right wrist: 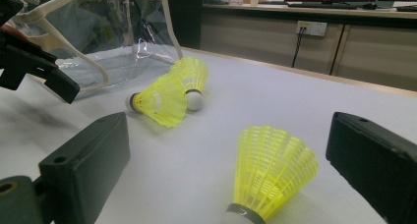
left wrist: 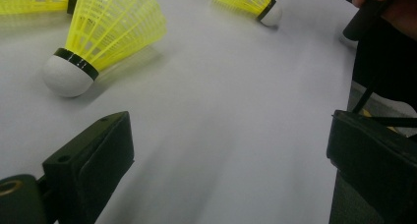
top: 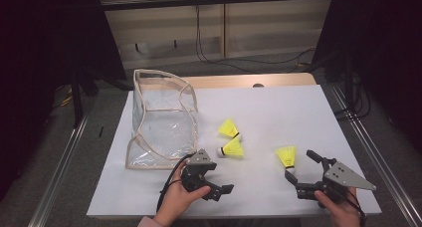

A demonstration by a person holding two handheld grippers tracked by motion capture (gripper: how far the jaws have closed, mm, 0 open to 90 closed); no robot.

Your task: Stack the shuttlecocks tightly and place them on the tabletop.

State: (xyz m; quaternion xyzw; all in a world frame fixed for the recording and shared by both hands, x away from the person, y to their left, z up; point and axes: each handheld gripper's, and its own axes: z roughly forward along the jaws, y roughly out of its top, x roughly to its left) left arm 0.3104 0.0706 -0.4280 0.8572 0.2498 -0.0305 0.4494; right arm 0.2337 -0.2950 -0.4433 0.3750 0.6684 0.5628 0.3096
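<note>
Three yellow shuttlecocks lie on the white table [top: 278, 112]. Two lie close together mid-table [top: 229, 129] [top: 232, 148], beside a clear plastic bag [top: 161, 120]. The third shuttlecock [top: 287, 156] points its white cork at my right gripper [top: 301, 166]. That gripper is open, and the third shuttlecock [right wrist: 273, 172] sits between its spread jaws, untouched. My left gripper [top: 219, 189] rests near the front edge below the bag, open and holding nothing. In the left gripper view the nearest shuttlecock [left wrist: 108, 32] lies ahead and left of the jaws.
The bag [right wrist: 98, 32] stands with its mouth open at the table's left. Metal rails run along both sides of the table, and cables lie on the floor beyond it. The other hand [left wrist: 388, 3] shows at the far right of the left gripper view.
</note>
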